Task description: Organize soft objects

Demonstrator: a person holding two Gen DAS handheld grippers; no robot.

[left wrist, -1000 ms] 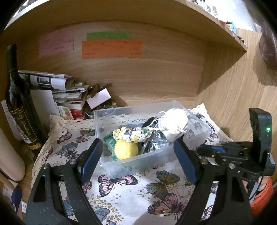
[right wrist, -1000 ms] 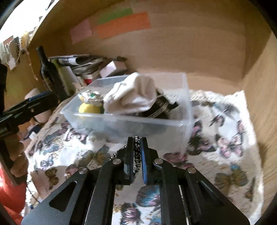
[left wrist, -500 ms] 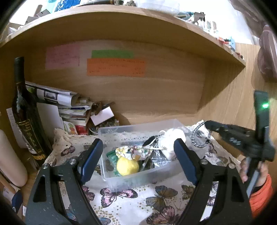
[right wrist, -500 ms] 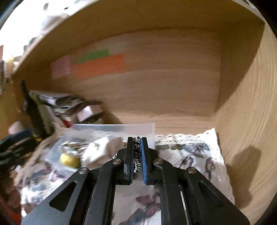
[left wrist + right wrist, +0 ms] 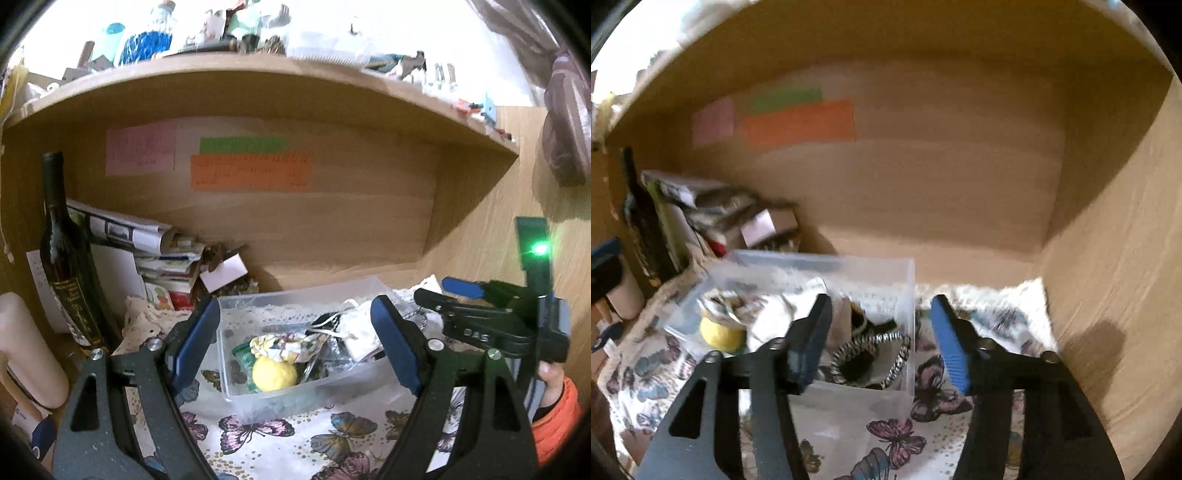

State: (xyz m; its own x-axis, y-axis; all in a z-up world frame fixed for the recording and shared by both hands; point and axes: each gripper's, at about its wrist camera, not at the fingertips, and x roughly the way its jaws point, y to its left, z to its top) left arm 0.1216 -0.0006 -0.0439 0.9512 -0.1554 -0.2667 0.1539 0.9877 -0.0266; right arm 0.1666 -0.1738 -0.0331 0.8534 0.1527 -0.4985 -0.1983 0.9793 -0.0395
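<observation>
Striped black-and-white cord loop [image 5: 871, 354] now lies in the clear bin [image 5: 908, 295], at about six o'clock from the yellow ball [image 5: 720, 334], so with my right gripper [image 5: 882, 332] just opened and empty I should lift straight clear, left gripper [image 5: 295, 350] open too.

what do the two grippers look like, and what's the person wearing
Both the left gripper and the right gripper have black triangular cut-out fingers with silver screws and blue ribbed pads. The right unit carries a lit green light. An orange sleeve shows at the wrist.
</observation>
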